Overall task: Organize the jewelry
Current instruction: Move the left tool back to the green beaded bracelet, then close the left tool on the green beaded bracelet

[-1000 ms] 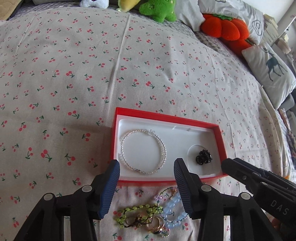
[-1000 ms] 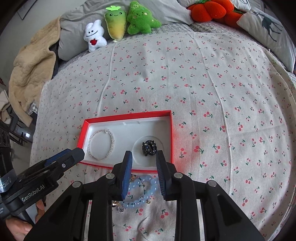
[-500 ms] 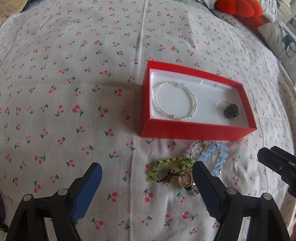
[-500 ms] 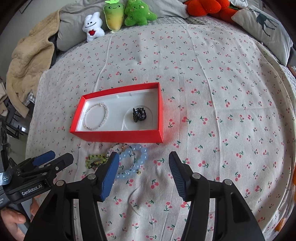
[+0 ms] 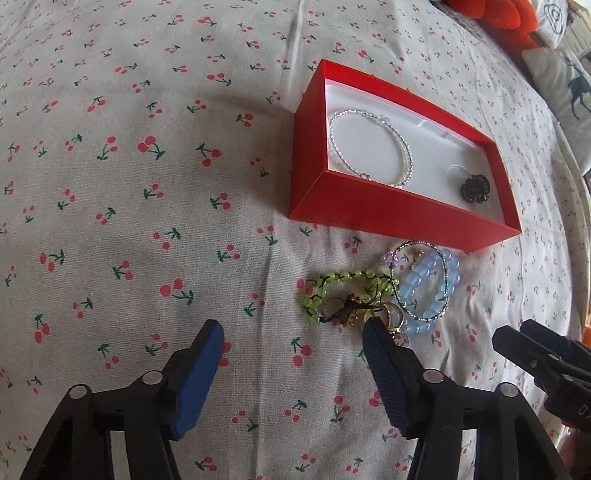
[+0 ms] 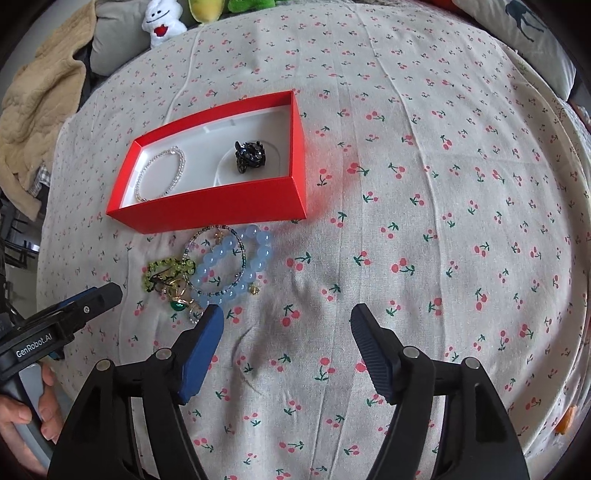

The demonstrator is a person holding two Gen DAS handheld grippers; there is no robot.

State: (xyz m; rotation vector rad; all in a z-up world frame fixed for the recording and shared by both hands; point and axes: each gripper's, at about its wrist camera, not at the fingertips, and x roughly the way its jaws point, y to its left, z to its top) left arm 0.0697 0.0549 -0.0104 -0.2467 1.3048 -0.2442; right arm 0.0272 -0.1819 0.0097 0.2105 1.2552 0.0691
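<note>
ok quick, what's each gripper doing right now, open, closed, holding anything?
Left gripper: open, jaws closing, nothing between them; holds nothing.
Right gripper: open, jaws opening, nothing between them; holds nothing.

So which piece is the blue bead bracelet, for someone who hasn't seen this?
Find the red box on the cherry-print bedspread. In the jewelry heap before it, the blue bead bracelet has the biggest, pale blue beads, beside a green bead bracelet.

I see a bed under a cherry-print sheet (image 6: 424, 166). At its head sit a white plush toy (image 6: 161, 23), a deer-print pillow (image 5: 569, 88) and an orange plush (image 5: 491, 14); a beige blanket (image 6: 37, 96) is bunched alongside.
</note>
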